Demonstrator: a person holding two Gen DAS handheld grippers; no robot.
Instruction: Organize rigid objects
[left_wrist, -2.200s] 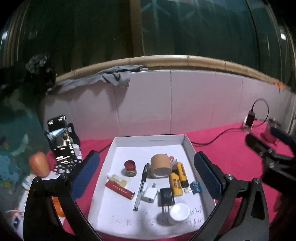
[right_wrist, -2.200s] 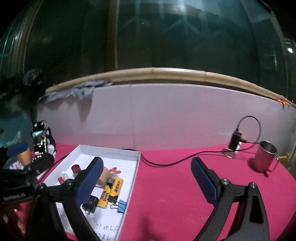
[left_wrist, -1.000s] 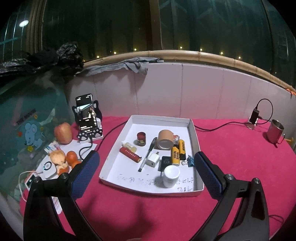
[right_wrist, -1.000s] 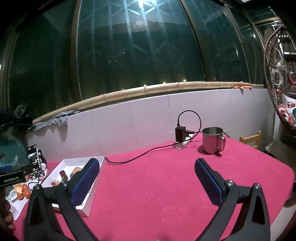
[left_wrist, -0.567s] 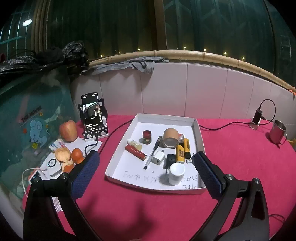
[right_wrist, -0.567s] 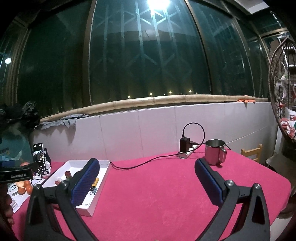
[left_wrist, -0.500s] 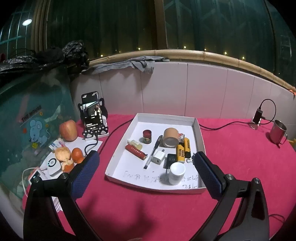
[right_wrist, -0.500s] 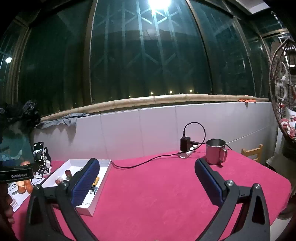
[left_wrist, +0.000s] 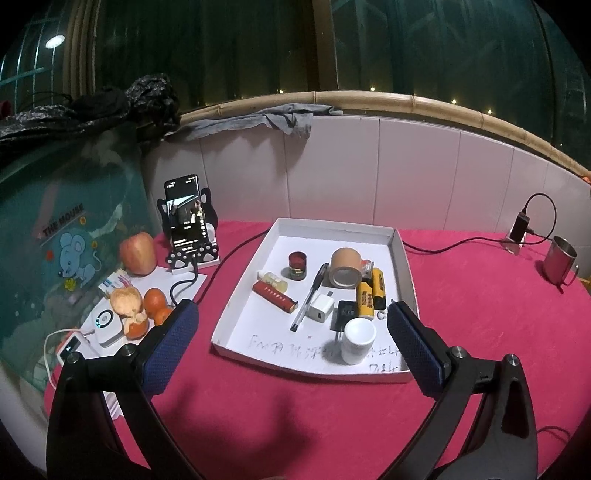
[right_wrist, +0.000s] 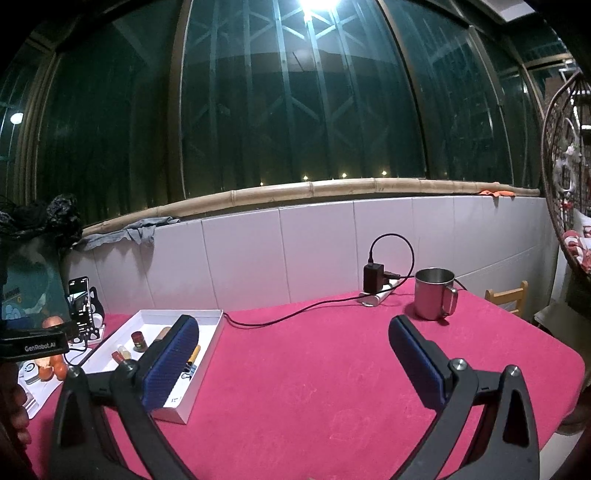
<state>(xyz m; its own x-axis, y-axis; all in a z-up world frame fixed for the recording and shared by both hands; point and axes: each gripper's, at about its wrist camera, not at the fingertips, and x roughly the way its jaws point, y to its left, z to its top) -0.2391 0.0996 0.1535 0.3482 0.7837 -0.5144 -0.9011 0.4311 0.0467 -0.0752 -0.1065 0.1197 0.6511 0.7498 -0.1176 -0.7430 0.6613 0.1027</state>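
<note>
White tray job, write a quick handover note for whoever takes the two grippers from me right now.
Left gripper: open, empty, raised in front of the white tray.
Right gripper: open, empty, over bare red cloth to the tray's right.
In the tray: tape roll, pen, two yellow batteries, white charger, red lighter, white jar, small red jar.
Done: nothing lies loose on the cloth.
Left: I can't tell; check the steel mug.

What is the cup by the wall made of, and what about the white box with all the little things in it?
The cup looks like metal, probably steel: it is grey and shiny, with a thin rim and a bent strip handle. The box looks like cardboard or thick paper: matte white, with thin folded walls and handwriting on its floor. I cannot be sure of either from looks alone.
</note>
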